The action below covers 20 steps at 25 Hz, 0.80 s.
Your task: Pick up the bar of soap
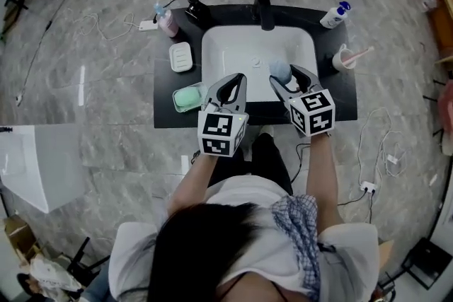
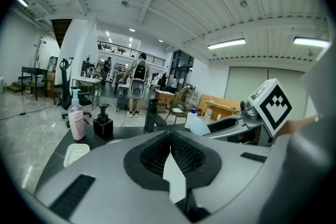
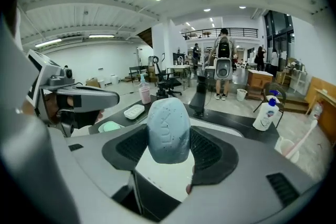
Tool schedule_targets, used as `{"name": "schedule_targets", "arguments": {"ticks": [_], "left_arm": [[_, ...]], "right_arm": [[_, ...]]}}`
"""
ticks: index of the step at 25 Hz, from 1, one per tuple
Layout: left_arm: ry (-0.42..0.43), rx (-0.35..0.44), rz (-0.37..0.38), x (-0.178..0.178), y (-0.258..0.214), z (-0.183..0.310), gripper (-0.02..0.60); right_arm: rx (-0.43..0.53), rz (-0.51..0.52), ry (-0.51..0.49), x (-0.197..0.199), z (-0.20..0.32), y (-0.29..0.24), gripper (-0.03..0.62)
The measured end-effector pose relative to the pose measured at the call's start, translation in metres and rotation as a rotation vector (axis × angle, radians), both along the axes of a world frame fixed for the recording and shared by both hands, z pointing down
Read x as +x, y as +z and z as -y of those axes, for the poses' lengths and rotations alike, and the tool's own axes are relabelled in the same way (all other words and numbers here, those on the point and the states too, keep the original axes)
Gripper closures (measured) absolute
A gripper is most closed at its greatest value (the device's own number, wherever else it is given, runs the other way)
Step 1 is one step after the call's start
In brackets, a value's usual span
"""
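Note:
A pale blue oval bar of soap (image 3: 168,118) stands upright between the pads of my right gripper (image 3: 169,145), which is shut on it. In the head view this gripper (image 1: 282,79) holds the soap (image 1: 279,69) over the white basin (image 1: 233,46), near its front right. My left gripper (image 1: 236,83) hovers over the basin's front left edge, beside the right one. Its pads meet with nothing between them (image 2: 169,136).
On the dark counter (image 1: 164,117), a white soap dish (image 1: 181,56) and a green one (image 1: 188,97) lie left of the basin. A pink bottle (image 1: 167,22), black dispenser (image 1: 196,9) and faucet (image 1: 265,3) line the back. A white bottle (image 1: 334,15) and toothbrush cup (image 1: 345,56) stand right.

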<state>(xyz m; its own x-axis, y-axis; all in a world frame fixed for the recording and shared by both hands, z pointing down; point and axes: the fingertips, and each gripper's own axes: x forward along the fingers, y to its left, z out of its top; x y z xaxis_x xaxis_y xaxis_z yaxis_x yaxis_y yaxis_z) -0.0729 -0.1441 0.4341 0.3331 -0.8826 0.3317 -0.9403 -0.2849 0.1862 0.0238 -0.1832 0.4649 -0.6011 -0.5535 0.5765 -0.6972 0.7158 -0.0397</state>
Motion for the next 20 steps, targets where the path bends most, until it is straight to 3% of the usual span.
{"name": "schedule_targets", "arguments": {"ticks": [11,20], "left_arm": [[0.143,-0.032,-0.014,0.098,0.008,0.015,0.571],[0.204,-0.055,-0.014,0.156,0.014,0.034,0.571]], "right_arm": [[-0.047,-0.024,0.169,0.111,0.004,0.02,0.329],[-0.115,-0.041,0.267,0.18,0.011,0.047,0.329]]}}
